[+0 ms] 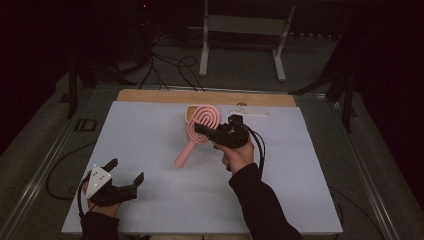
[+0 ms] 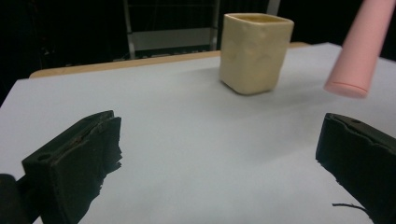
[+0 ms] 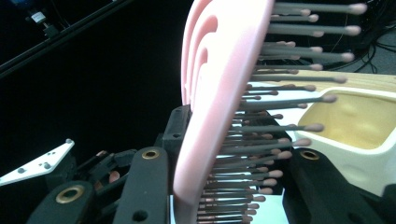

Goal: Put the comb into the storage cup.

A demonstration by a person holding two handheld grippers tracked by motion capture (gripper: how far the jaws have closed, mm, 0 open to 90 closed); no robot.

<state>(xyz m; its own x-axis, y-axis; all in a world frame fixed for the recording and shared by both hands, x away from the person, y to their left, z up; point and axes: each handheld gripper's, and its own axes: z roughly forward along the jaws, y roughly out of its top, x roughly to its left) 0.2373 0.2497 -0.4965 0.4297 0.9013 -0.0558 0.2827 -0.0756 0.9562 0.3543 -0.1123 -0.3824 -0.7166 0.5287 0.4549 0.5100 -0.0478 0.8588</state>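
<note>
above the worktop (image 1: 150, 150) our right hand-held gripper (image 1: 202, 131) pinches the pink hairbrush (image 1: 200, 127) by its head, beside the cream cup (image 2: 254, 51); our left hand-held gripper (image 1: 125, 172) hangs spread, holding nothing.

A white-topped table (image 1: 150, 150) bears 1 cream cup (image 2: 254, 51).

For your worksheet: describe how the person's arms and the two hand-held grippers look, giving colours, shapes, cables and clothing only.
Both forearms wear dark long sleeves. The left gripper is black with two blocky jaws, topped by a grey three-cornered plate dotted with small marks; a black cable trails from it. The right gripper is black too, with a black cable looping behind the hand. Its arms carry brass-coloured rivets.
</note>
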